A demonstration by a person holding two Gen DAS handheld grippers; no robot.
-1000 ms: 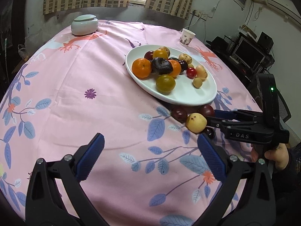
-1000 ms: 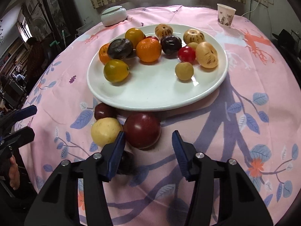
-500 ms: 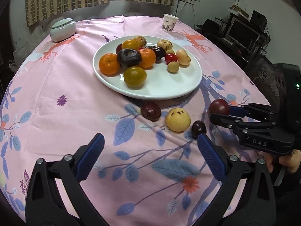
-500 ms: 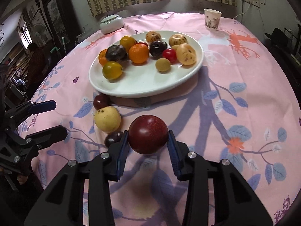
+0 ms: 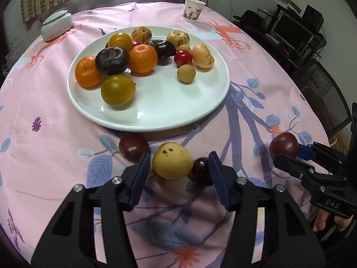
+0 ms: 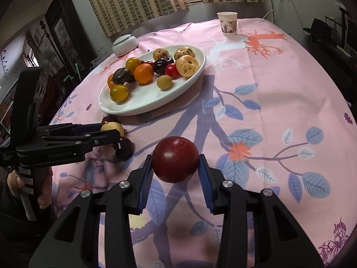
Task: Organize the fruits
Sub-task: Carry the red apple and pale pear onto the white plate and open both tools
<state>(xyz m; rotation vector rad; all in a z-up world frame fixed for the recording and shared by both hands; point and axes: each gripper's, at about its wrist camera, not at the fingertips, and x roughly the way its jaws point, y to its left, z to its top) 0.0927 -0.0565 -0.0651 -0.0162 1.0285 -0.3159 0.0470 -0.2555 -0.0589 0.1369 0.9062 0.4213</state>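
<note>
my right gripper (image 6: 176,167) pinches a round dark red plum (image 6: 175,159) between its two blue-padded fingers, both pads pressed against the fruit's sides, and holds it above the pink tablecloth with blue leaf prints (image 6: 279,102), well apart from the white oval plate (image 6: 142,107). my left gripper (image 5: 178,174) has its jaws spread around a pale yellow round fruit with brown specks (image 5: 172,163) that lies on the cloth just in front of the plate's near rim; the left pad is almost at the fruit's side, and whether it touches i cannot tell. a small dark purple fruit (image 5: 200,169) sits between the yellow fruit and my right-hand pad, touching the yellow one. a dark red-brown fruit (image 5: 133,147) lies just outside the left finger, near the plate's edge. on the plate lie oranges, a yellow-green citrus, dark fruits, a red cherry tomato and several beige speckled ones.
</note>
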